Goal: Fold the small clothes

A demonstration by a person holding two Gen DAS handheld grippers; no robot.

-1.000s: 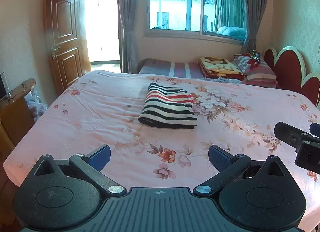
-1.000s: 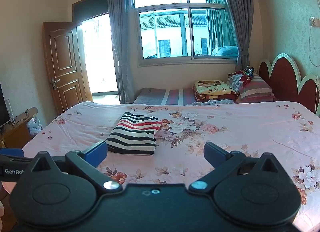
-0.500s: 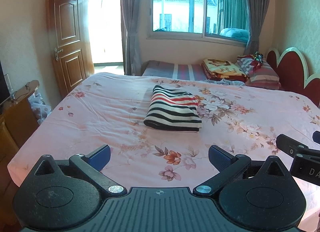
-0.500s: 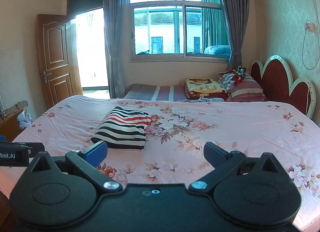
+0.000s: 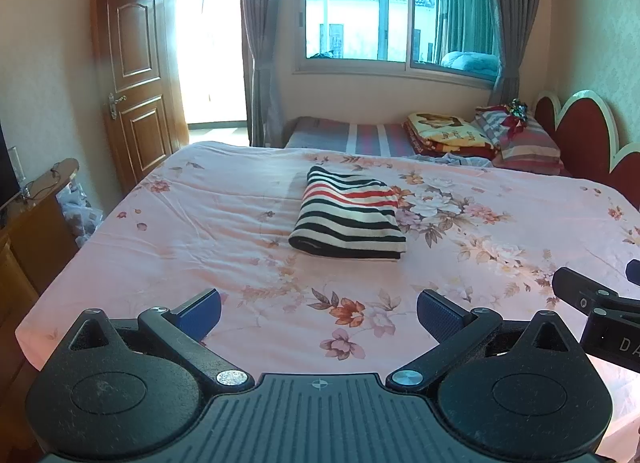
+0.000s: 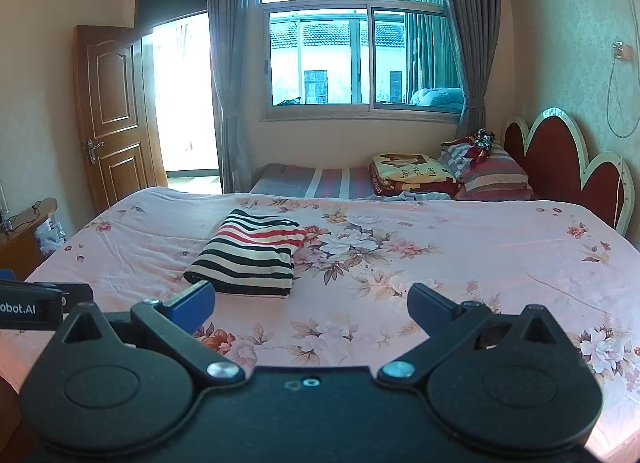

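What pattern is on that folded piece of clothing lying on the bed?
The folded garment has horizontal black and cream stripes, with a few red ones near its far end; clearest in the left wrist view.

A home bedroom: a bed (image 5: 200,231) under a pink floral sheet, scalloped headboard (image 6: 560,167) at 2 o'clock, curtained window (image 6: 360,55) at 12, wooden door (image 5: 132,75) at 10.
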